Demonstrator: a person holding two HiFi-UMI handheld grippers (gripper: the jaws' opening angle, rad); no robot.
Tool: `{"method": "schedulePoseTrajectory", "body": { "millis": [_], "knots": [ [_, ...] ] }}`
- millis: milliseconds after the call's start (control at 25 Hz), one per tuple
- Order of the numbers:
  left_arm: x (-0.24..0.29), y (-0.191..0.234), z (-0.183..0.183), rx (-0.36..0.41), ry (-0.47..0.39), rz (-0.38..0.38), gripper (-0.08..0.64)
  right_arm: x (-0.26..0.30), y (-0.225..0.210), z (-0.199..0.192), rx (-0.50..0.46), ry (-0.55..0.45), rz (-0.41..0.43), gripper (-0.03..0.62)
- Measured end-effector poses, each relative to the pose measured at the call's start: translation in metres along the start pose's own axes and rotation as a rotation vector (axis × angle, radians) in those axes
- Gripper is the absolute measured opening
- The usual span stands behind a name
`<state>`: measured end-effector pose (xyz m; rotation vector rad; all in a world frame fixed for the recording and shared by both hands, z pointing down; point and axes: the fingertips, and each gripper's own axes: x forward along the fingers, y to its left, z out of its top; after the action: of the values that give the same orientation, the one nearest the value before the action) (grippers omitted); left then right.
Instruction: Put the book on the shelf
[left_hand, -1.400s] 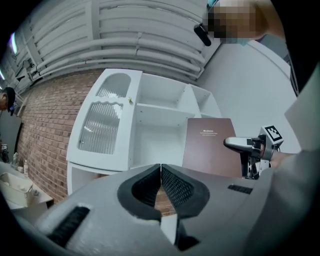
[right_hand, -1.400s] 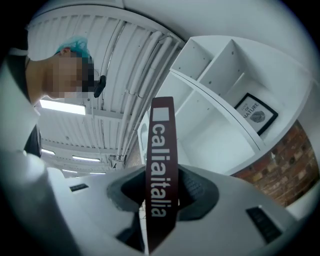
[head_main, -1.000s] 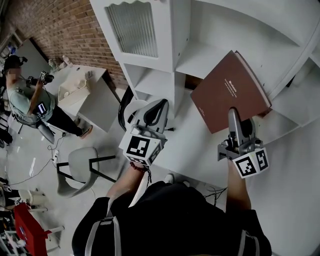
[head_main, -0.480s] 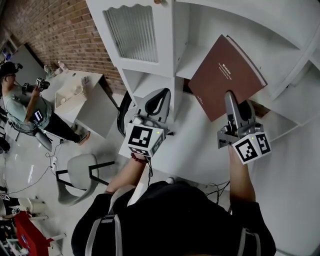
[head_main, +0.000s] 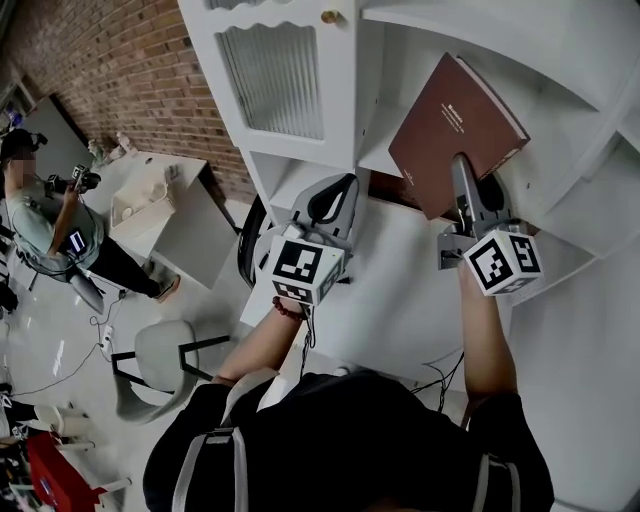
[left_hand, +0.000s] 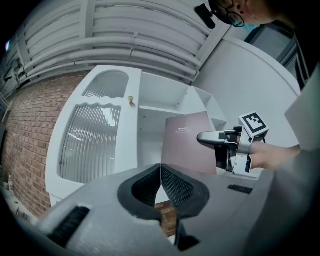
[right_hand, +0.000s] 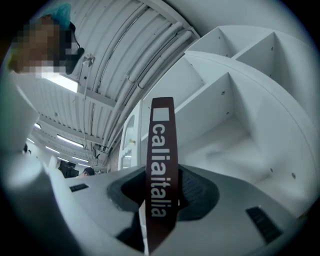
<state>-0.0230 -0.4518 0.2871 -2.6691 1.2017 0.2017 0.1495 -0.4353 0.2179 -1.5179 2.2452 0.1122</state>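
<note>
A brown book (head_main: 452, 125) with small white cover print is held up against the open compartments of the white shelf unit (head_main: 405, 60). My right gripper (head_main: 464, 178) is shut on its lower edge. In the right gripper view the dark red spine (right_hand: 161, 160) stands upright between the pads, with a shelf compartment (right_hand: 225, 135) behind it. My left gripper (head_main: 335, 198) hangs to the left of the book, shut with nothing in it. In the left gripper view its pads meet at the left gripper's (left_hand: 161, 175) tip, and the book (left_hand: 187, 142) shows beyond them.
A ribbed-glass cabinet door (head_main: 275, 75) with a gold knob (head_main: 328, 16) is left of the open compartments. Below left stand a white table (head_main: 175, 215), a grey chair (head_main: 160, 360) and a person (head_main: 45, 215) holding a camera. A brick wall (head_main: 110, 60) runs behind.
My right gripper has carried the book upward and closer to the shelf compartment. The left gripper has drifted slightly up and to the right, still shut.
</note>
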Motion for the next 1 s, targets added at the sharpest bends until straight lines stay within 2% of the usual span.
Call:
{"method": "schedulePoseTrajectory", "body": {
  "millis": [440, 1000],
  "knots": [
    [0.028, 0.015, -0.012, -0.027, 0.013, 0.028, 0.02, 0.06, -0.026, -0.02, -0.07, 0.037, -0.046, 0.147],
    [0.052, 0.025, -0.024, -0.034, 0.013, 0.047, 0.02, 0.129, -0.055, -0.055, -0.203, 0.091, -0.185, 0.147]
  ]
}}
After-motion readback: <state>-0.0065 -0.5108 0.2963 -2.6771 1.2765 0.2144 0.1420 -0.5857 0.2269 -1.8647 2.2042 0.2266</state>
